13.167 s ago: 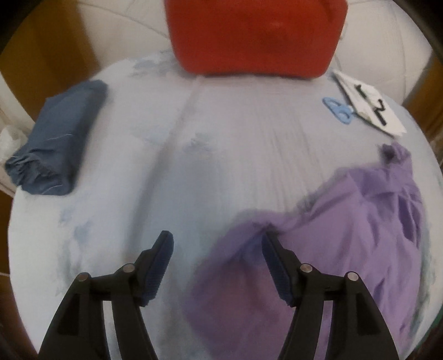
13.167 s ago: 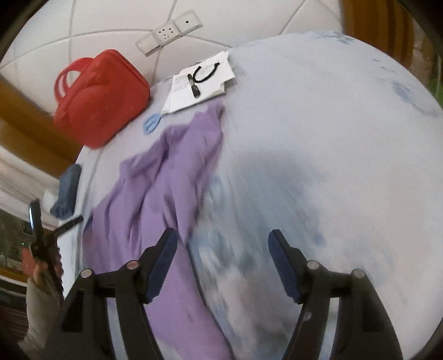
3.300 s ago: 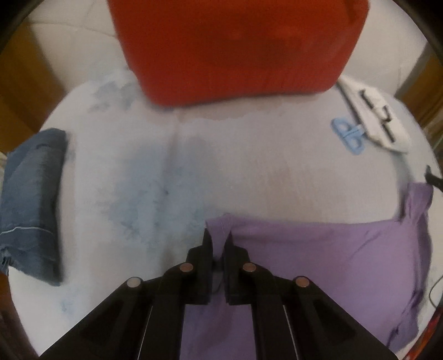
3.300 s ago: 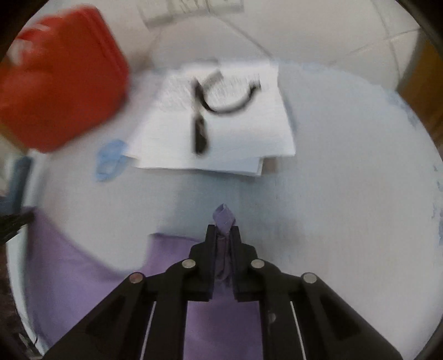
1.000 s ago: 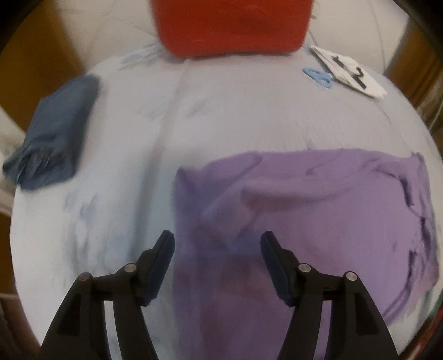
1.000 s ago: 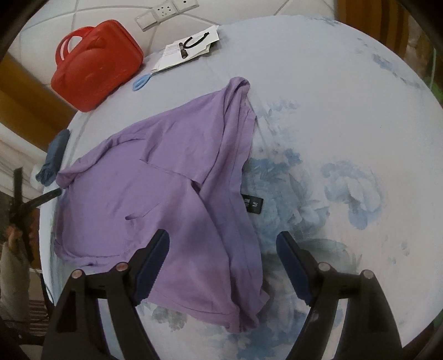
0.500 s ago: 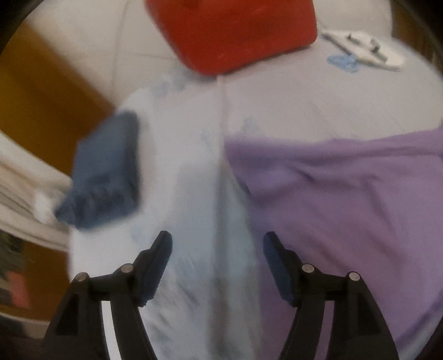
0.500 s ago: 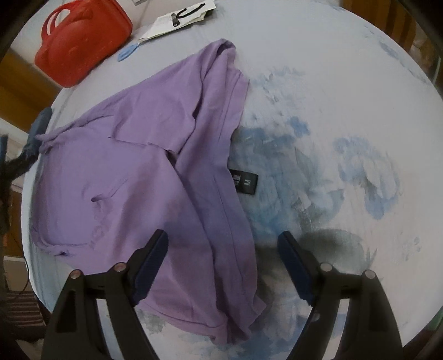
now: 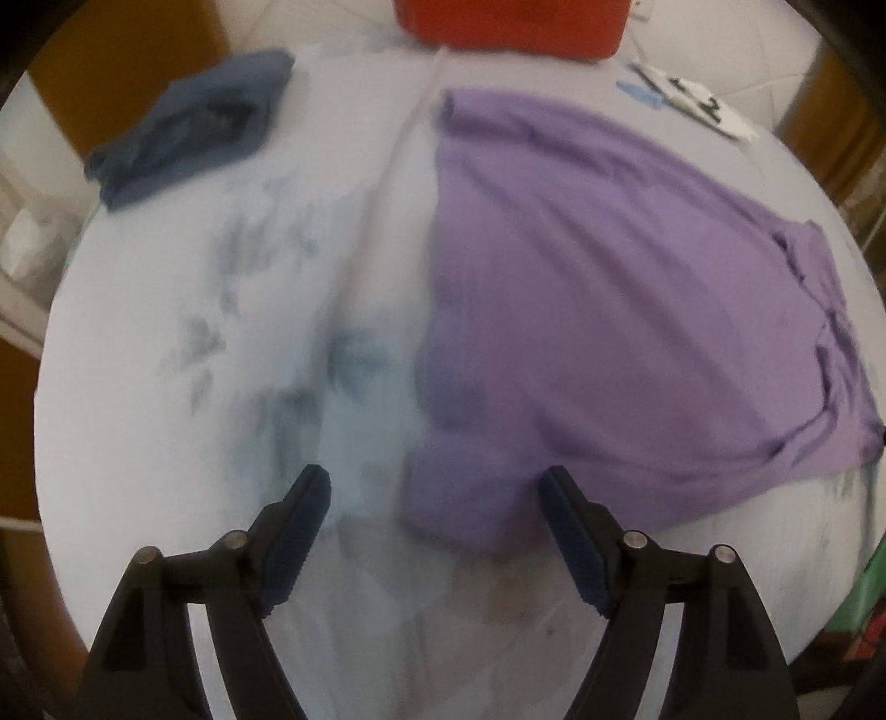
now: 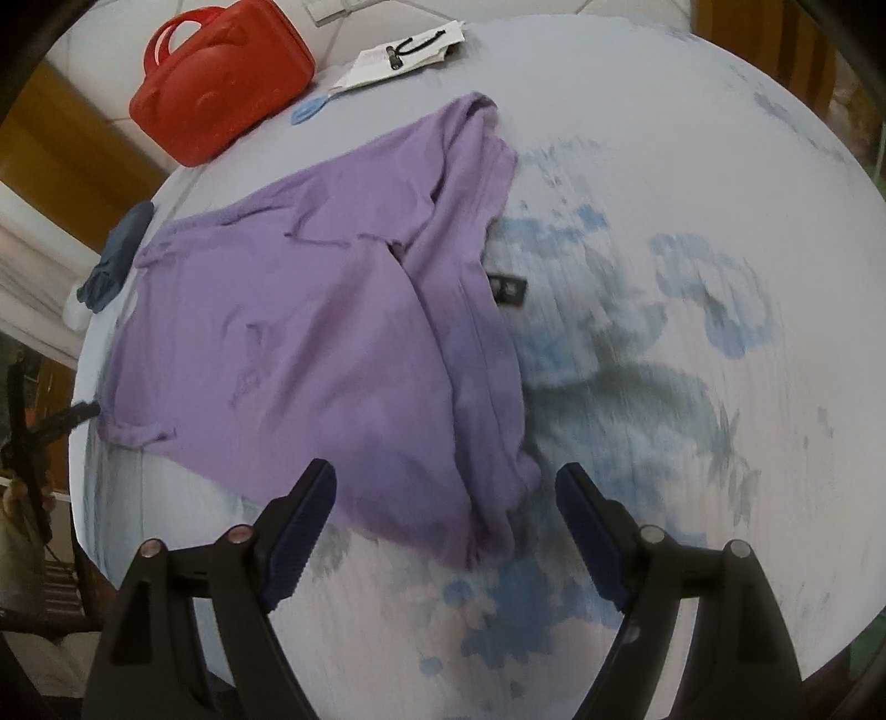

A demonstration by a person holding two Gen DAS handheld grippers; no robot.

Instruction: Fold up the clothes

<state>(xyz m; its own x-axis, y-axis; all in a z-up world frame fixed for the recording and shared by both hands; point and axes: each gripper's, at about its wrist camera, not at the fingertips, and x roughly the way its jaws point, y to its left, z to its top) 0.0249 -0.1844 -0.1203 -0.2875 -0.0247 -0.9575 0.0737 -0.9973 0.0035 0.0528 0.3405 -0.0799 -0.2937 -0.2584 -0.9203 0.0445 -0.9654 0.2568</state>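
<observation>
A purple shirt (image 9: 598, 288) lies spread on a pale floral-printed sheet (image 9: 277, 310); it also shows in the right wrist view (image 10: 332, 343), with a black label (image 10: 508, 289) at its right edge. My left gripper (image 9: 434, 501) is open and empty, hovering over the shirt's near left corner. My right gripper (image 10: 446, 498) is open and empty above the shirt's near right corner. A folded blue garment (image 9: 199, 127) lies at the far left; it also shows in the right wrist view (image 10: 119, 252).
A red case (image 10: 221, 83) stands at the far edge, also seen in the left wrist view (image 9: 509, 25). White papers (image 10: 407, 50) with a black cord and a small blue object (image 10: 310, 111) lie beside it. The sheet's edge drops off near both grippers.
Both grippers have moved back toward the near edge, so the shirt's near corners now lie between the open jaws. The left view swung right, bringing the shirt toward the centre.
</observation>
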